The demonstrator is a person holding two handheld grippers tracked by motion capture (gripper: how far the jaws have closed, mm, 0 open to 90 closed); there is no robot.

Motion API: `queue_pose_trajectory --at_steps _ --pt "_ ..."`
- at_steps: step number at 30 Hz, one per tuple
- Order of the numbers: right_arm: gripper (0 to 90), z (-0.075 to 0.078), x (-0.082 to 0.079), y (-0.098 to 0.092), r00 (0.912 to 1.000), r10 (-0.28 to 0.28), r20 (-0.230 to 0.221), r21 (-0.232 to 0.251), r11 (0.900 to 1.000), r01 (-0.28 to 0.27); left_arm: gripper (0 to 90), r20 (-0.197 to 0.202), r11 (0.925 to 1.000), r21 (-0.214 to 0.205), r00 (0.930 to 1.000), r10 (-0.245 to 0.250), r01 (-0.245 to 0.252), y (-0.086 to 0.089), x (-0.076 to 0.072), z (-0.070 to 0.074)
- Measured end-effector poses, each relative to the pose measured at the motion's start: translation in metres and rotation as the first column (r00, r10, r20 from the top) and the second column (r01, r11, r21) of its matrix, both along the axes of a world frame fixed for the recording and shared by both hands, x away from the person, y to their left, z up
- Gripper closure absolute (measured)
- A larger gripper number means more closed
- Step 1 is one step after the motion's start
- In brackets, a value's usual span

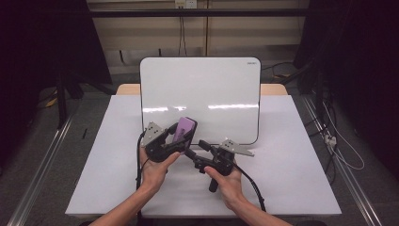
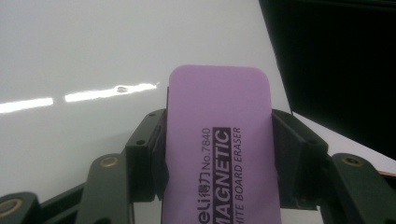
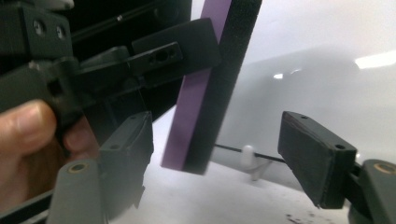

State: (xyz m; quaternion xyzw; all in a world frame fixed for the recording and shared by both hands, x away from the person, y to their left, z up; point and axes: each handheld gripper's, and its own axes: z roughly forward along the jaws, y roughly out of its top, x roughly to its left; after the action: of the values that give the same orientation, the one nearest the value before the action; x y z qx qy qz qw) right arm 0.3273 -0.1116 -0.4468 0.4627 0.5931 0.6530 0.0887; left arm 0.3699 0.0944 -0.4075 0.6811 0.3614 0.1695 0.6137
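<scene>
Seen from above, on a white table (image 1: 291, 155): a whiteboard (image 1: 202, 89) lying flat, blank, with bright strips of light reflected across it. No containers among the things on the table.

Held up over the whiteboard's near edge, just left of its middle: a purple whiteboard eraser (image 1: 184, 129), clamped across its width by the left gripper (image 2: 219, 154). Both black jaws pressed against the eraser's long sides, its rounded far end sticking out beyond them.

Eraser in close view: flat rectangular block with rounded corners, smooth purple top, black print reading "MAGNETIC", "No.7840" and "BOARD ERASER" running along its length. Seen edge-on from the right gripper view (image 3: 205, 84): a purple layer backed by a thick black felt-like layer, tilted, the lower end hanging free above the table.

Right gripper (image 3: 217, 158) just beside the left, jaws apart, one on each side of the eraser's lower end, neither pad touching it. Fingers of the left hand (image 3: 23, 135) wrapped round its gripper's handle.
</scene>
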Motion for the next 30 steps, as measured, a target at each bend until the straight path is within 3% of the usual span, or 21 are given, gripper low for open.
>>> queue_pose_trajectory --at_steps 4,10,14,19,28,30 --pt "42.4 -0.0012 0.0004 0.0012 1.0000 0.003 0.006 0.006 1.0000 -0.003 41.1 0.005 1.0000 0.002 1.0000 -0.003 0.003 -0.0025 -0.0011 -0.0003" --pt "47.9 -0.0033 -0.0001 0.0045 0.9999 0.016 0.000 0.017 0.9997 -0.016 41.1 0.001 0.9999 0.004 0.9999 -0.013 0.013 -0.0065 -0.0027 -0.0027" --pt "58.3 -0.0022 -0.0001 0.0025 0.9994 -0.020 0.026 0.034 0.9992 0.020 41.1 0.002 0.9998 0.000 0.9998 -0.019 0.019 -0.0078 -0.0037 -0.0036" --pt "61.8 -0.0022 -0.0011 -0.0002 0.9990 -0.031 0.030 0.060 0.9978 0.029 41.0 0.002 0.9998 -0.011 0.9998 -0.017 0.017 -0.0078 -0.0041 -0.0038" --pt "65.9 -0.0028 0.0003 -0.0031 0.9978 -0.022 0.062 0.024 0.9995 0.021 40.4 0.003 0.9996 -0.011 0.9997 -0.026 0.026 -0.0080 -0.0030 -0.0045" --pt "66.3 -0.0024 0.0002 -0.0033 0.9978 -0.017 0.065 0.020 0.9997 0.015 34.8 -0.007 0.9994 -0.019 0.9995 -0.030 0.029 -0.0084 -0.0021 -0.0049"
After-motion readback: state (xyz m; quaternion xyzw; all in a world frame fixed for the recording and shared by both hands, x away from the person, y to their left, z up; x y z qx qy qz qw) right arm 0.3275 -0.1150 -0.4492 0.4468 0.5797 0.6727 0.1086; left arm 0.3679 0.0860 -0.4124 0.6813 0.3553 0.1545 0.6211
